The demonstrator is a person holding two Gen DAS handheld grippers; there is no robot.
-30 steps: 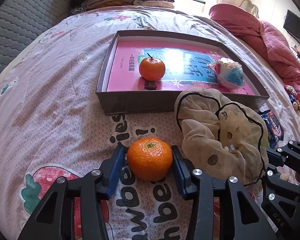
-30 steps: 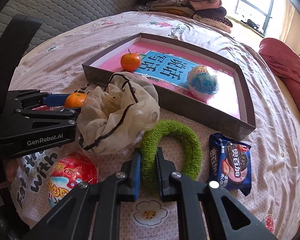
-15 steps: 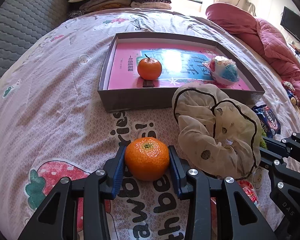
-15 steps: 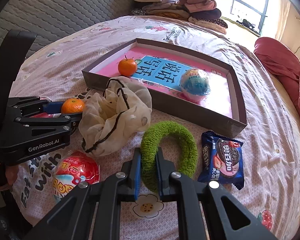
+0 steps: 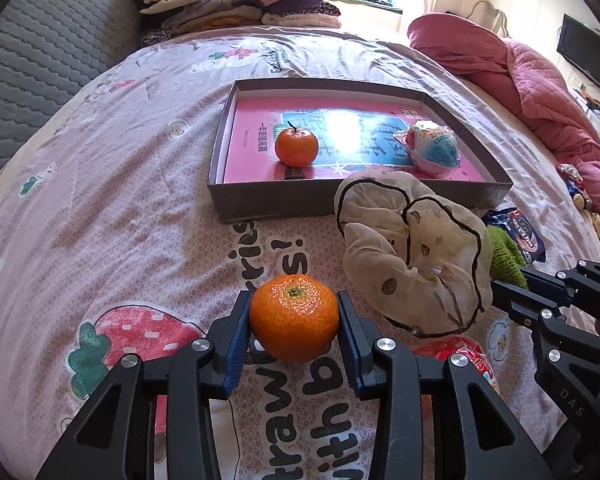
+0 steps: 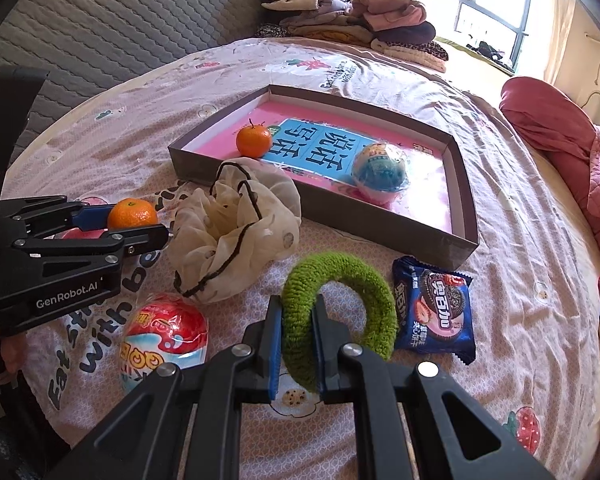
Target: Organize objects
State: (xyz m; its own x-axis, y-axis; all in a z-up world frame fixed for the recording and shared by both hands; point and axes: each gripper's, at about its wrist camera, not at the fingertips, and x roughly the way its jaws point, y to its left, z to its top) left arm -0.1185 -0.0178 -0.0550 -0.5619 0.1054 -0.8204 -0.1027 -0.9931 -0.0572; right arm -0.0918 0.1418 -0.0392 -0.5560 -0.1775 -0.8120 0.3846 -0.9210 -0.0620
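Bedspread (image 5: 100,208) soft, uneven. We pinch mandarin (image 5: 294,316) in left gripper (image 5: 294,322), near side of tray (image 5: 380,200); round fruit may slip. Right gripper (image 6: 296,340) clamps green ring (image 6: 340,304); may snag.

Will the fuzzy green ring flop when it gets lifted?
Probably. The green ring looks like soft knitted fabric and squashes thin between the right gripper pads, so it would likely sag. It seems light, and unlikely to roll.

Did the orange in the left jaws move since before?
Yes. The orange in the left gripper has lifted slightly and moved toward the gray box.
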